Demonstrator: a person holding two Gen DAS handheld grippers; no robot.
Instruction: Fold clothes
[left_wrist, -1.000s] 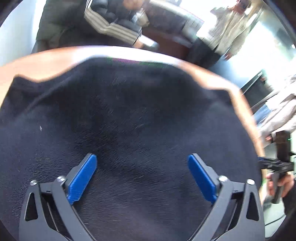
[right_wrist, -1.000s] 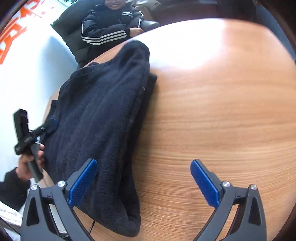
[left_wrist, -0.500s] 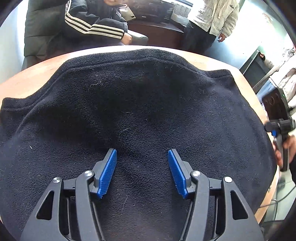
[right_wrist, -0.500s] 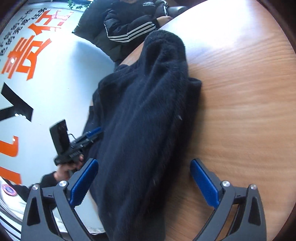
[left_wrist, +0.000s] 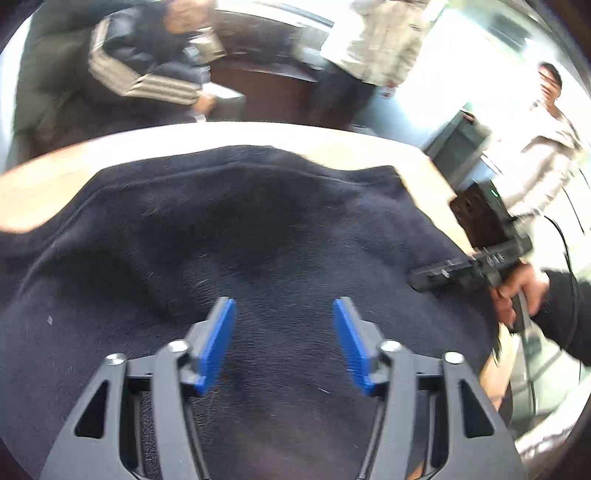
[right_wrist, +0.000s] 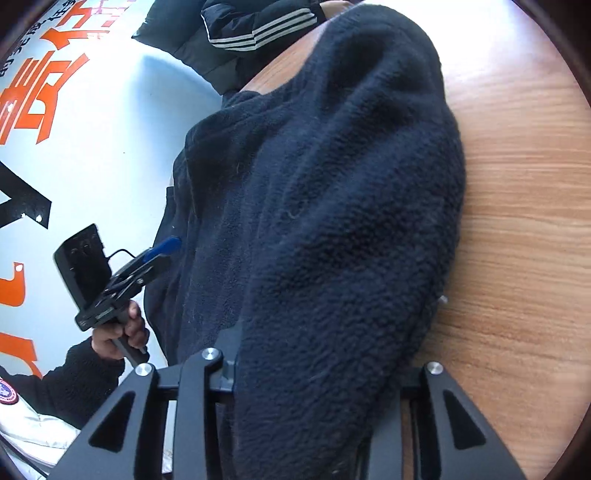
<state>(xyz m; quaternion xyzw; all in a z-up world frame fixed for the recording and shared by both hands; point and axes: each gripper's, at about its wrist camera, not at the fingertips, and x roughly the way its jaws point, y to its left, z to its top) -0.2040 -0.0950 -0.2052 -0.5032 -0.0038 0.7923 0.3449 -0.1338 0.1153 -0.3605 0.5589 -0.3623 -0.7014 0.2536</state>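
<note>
We saw the navy fleece (left_wrist: 280, 229) spread on the wooden counter (right_wrist: 524, 206). Left tool (left_wrist: 283, 341) hovered over it, jaws apart, empty. Right tool (right_wrist: 314, 376) was clamped on a thick fleece fold bunched ahead.

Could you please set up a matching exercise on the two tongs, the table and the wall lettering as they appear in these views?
Things:
1. left tongs
2. right tongs
3. table
4. wall lettering

States:
A. orange
B. closed around a thick fold of the dark fleece garment, blue pads hidden
C. light wood grain, bare beside the garment
D. blue pads apart, over the spread fleece

Pairs: 1-D, 2-B, 3-C, 4-A
</note>
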